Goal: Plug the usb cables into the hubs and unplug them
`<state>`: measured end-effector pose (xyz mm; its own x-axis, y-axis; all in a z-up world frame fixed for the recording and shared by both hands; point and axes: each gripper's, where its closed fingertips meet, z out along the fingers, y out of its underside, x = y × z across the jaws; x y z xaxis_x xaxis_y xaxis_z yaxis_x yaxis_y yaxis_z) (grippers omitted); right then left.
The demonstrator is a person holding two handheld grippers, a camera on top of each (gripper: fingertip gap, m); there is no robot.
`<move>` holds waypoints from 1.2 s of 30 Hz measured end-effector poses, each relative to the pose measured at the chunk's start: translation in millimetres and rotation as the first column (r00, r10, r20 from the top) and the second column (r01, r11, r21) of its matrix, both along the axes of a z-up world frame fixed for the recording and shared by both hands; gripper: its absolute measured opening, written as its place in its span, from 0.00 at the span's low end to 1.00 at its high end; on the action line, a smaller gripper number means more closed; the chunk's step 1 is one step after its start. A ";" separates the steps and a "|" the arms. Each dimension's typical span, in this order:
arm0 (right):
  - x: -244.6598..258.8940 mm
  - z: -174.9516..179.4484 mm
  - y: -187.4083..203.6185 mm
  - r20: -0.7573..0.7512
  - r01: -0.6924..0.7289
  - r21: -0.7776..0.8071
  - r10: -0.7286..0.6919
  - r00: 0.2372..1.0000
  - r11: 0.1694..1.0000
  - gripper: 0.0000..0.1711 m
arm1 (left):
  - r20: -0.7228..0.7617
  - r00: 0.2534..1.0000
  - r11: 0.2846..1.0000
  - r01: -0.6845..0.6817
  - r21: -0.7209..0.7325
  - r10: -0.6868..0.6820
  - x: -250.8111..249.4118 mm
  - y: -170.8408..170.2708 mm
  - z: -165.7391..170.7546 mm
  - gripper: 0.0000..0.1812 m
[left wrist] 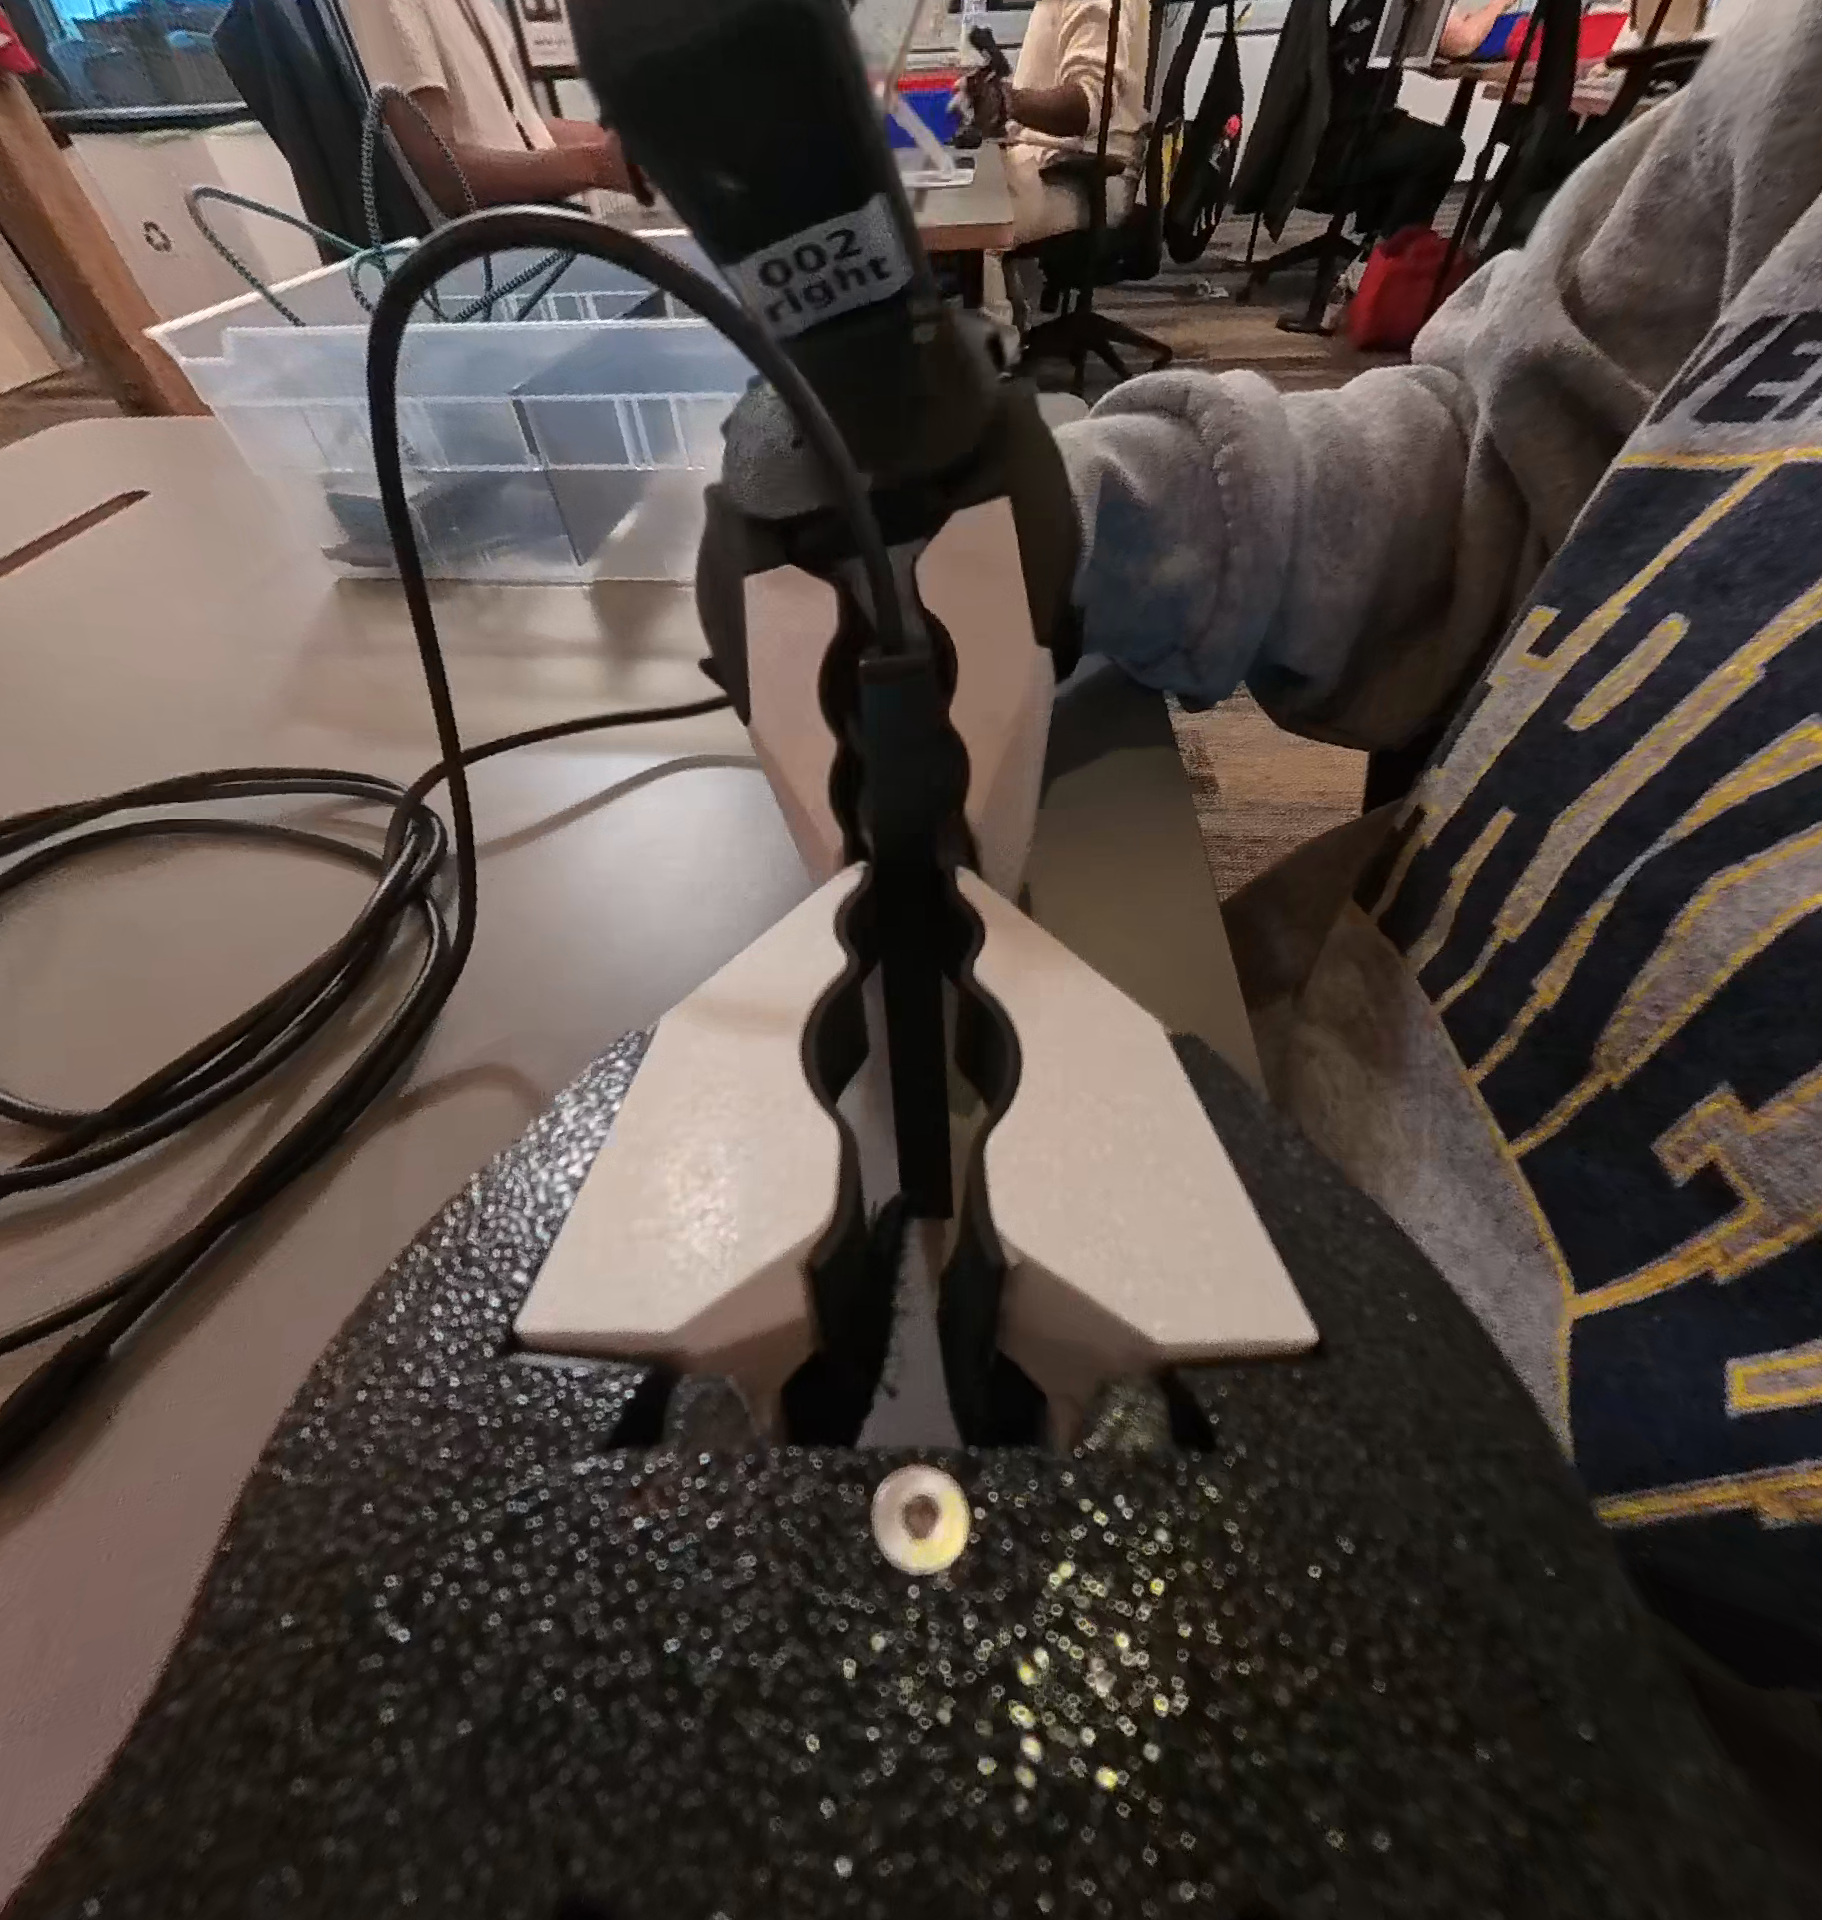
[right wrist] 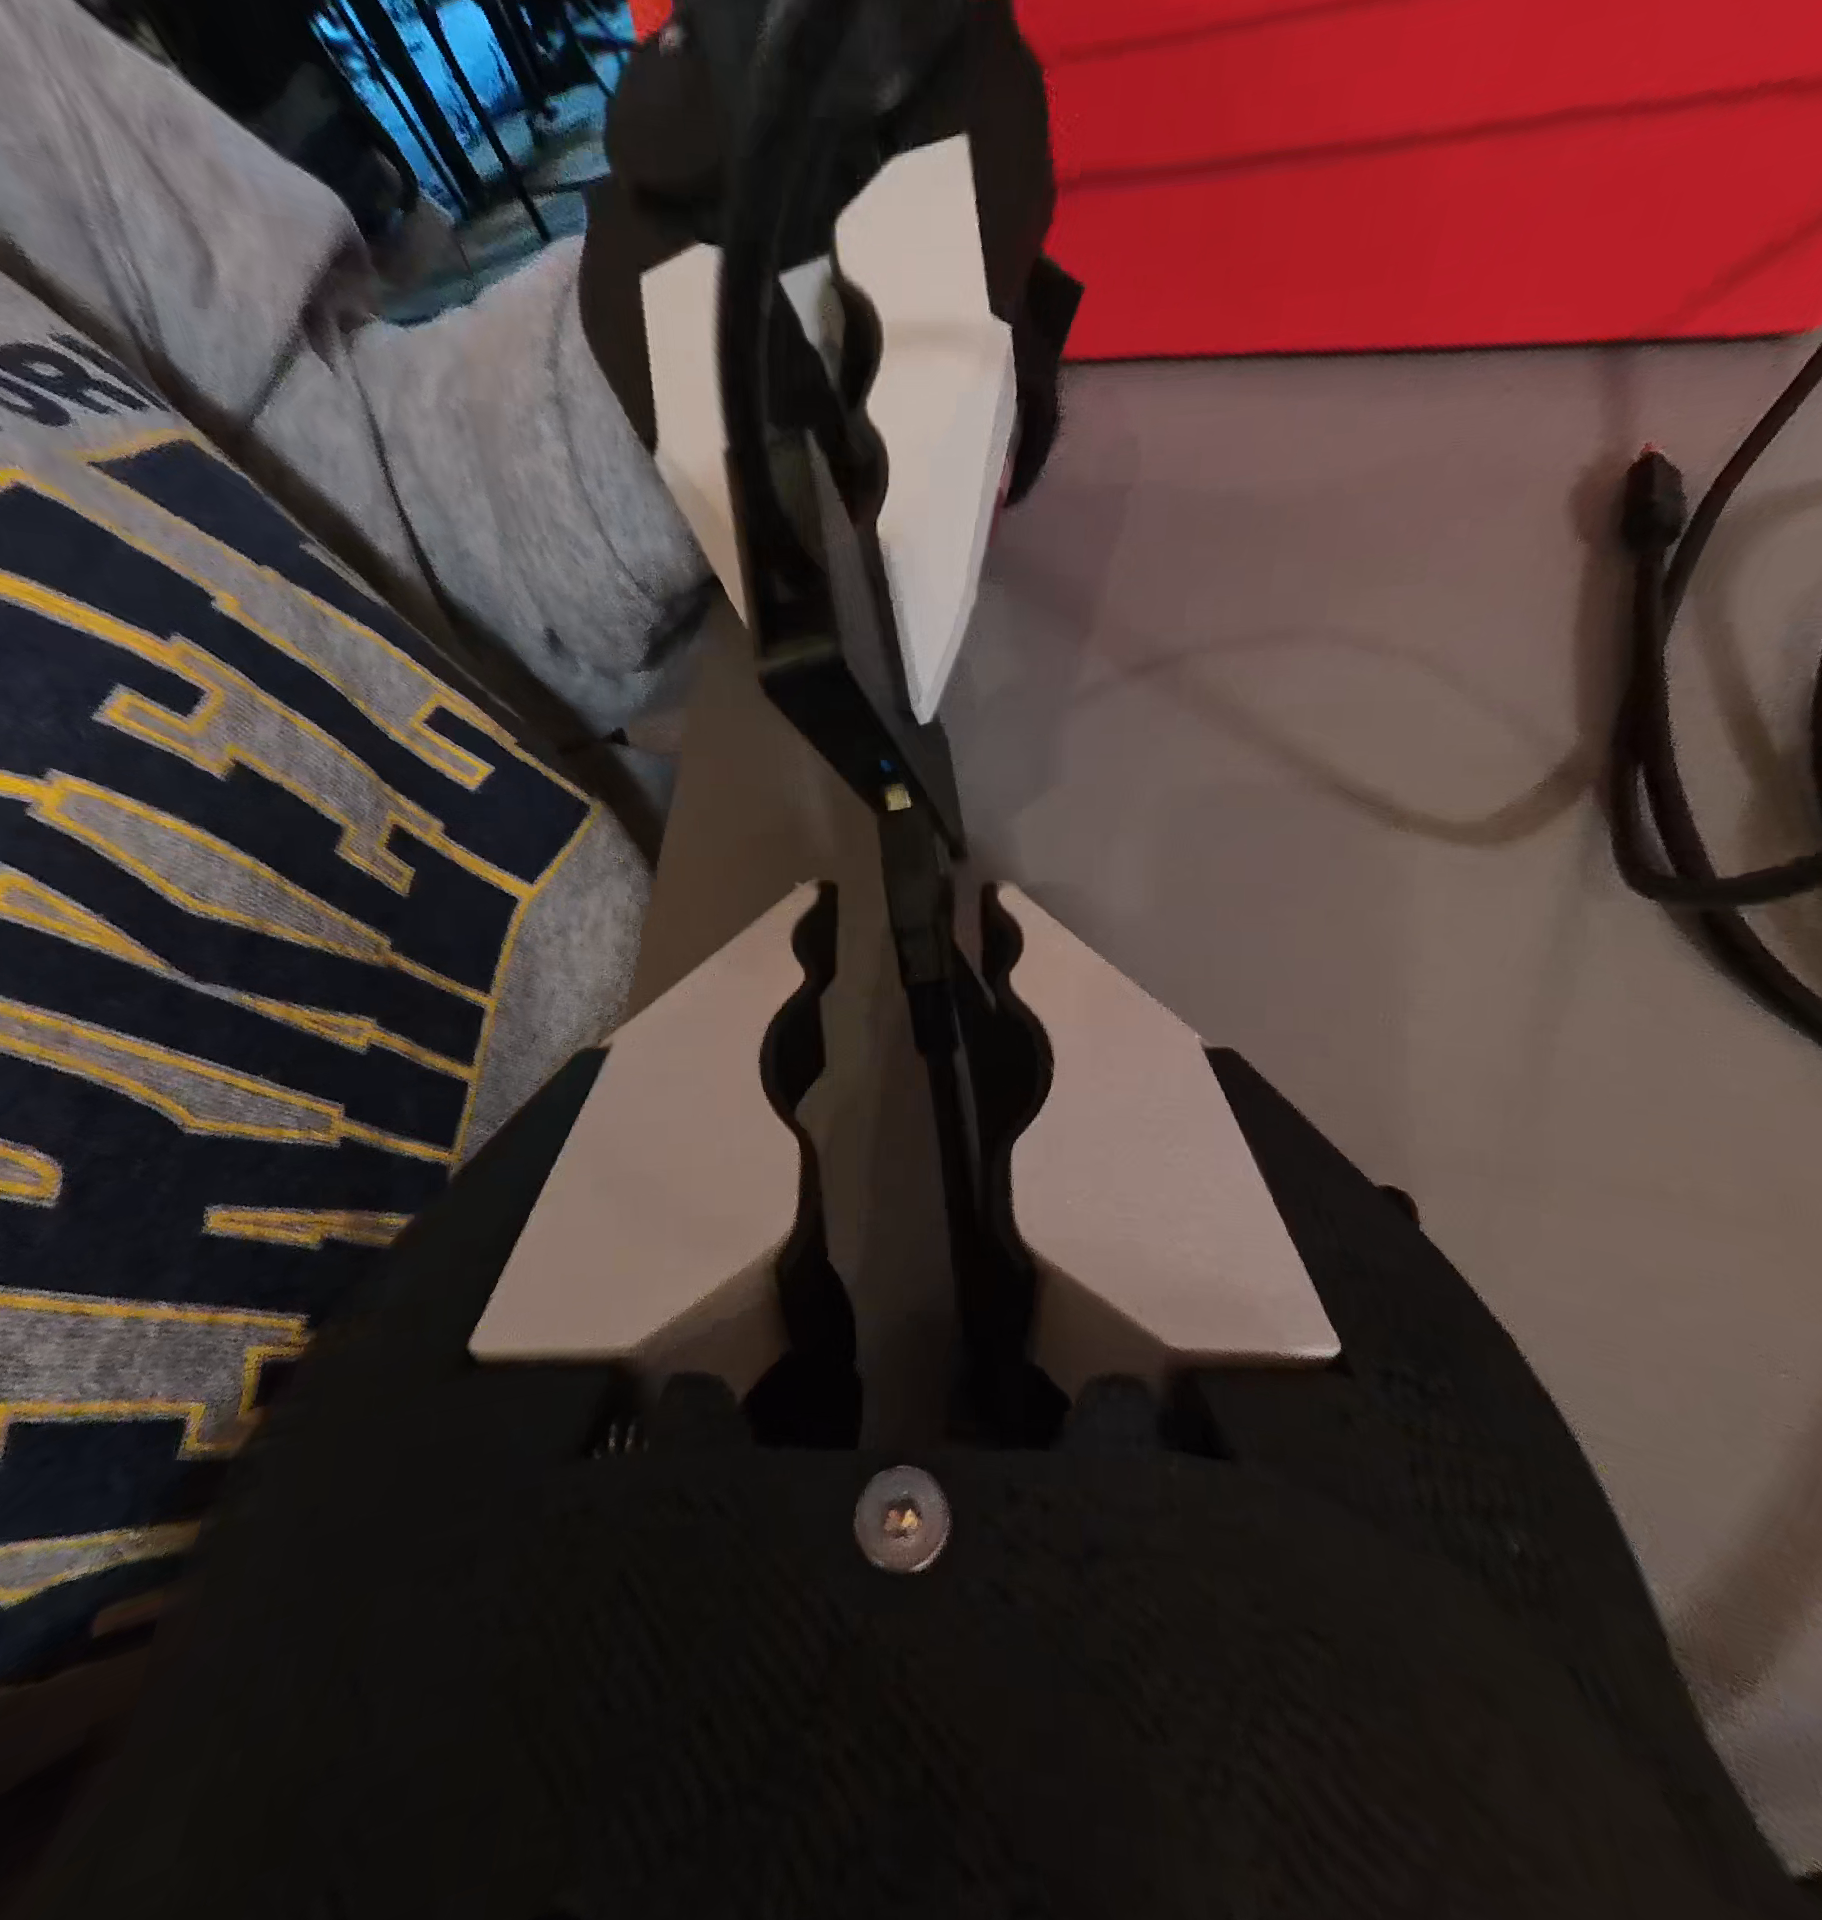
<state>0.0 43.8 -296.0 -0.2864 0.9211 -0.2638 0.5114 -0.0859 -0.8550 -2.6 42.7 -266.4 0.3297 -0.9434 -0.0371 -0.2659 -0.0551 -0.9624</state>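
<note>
The left tongs (left wrist: 912, 914) sit in the middle of the left wrist view, clenched on a slim black hub (left wrist: 909, 997) that stands edge-on between the two pale fingers (left wrist: 741, 1122). Straight ahead, in the upper middle of that frame, the right tongs (left wrist: 891, 717) face them tip to tip and pinch the black plug (left wrist: 891, 686) at the hub's far end. From the plug a black cable (left wrist: 419, 436) arches up and left, then drops to a loose coil (left wrist: 221, 935) on the beige table (left wrist: 211, 623) at the left of the frame. A clear plastic bin (left wrist: 450, 416) stands on the table in the upper left. A grey sleeve (left wrist: 1302, 540) fills the right side.

In the right wrist view the right tongs (right wrist: 912, 914) are closed on the plug (right wrist: 922, 935) and its cable at centre, and the plug meets the end of the hub (right wrist: 834, 717), which the left tongs (right wrist: 845, 582) hold above. Another cable end (right wrist: 1653, 509) lies on the table (right wrist: 1302, 623) at the right, below a red box (right wrist: 1458, 166).
</note>
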 end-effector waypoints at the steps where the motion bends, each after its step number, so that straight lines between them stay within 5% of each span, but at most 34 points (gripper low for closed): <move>1: 1.1 -0.9 1.2 0.000 0.001 0.001 -0.001 1.000 1.000 0.14 | 0.000 1.000 1.000 0.003 0.005 -0.003 -0.4 -0.9 0.1 0.05; 4: 3.4 4.2 4.7 -0.049 0.012 0.048 -0.010 0.999 0.999 0.05 | 0.003 1.000 1.000 -0.004 0.008 0.004 -4.0 -0.9 0.5 0.05; 13: -4.3 3.2 8.3 -0.069 0.047 0.148 -0.037 0.997 0.988 0.03 | 0.009 0.999 0.999 -0.037 0.000 0.037 -9.0 3.4 0.5 0.05; 22: -5.0 5.1 9.2 -0.082 0.050 0.133 -0.039 0.996 0.990 0.04 | -0.058 0.998 0.981 -0.033 -0.189 0.022 -21.7 2.1 -17.3 0.07; 26: -4.9 11.3 9.3 -0.114 0.050 0.165 -0.031 0.993 0.985 0.03 | -0.082 0.996 0.998 -0.042 -0.056 0.037 -18.8 1.9 -11.2 0.05; 36: -5.9 19.9 4.6 -0.127 0.044 0.212 -0.017 0.992 0.976 0.02 | -0.076 0.997 0.999 -0.019 -0.045 0.016 -15.9 -1.1 -3.9 0.05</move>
<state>-6.0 48.4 -276.2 -0.2753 0.9610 -0.0244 0.4009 0.0916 -0.9115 -18.5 41.6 -270.2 0.3439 -0.9388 -0.0198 -0.3365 -0.1035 -0.9360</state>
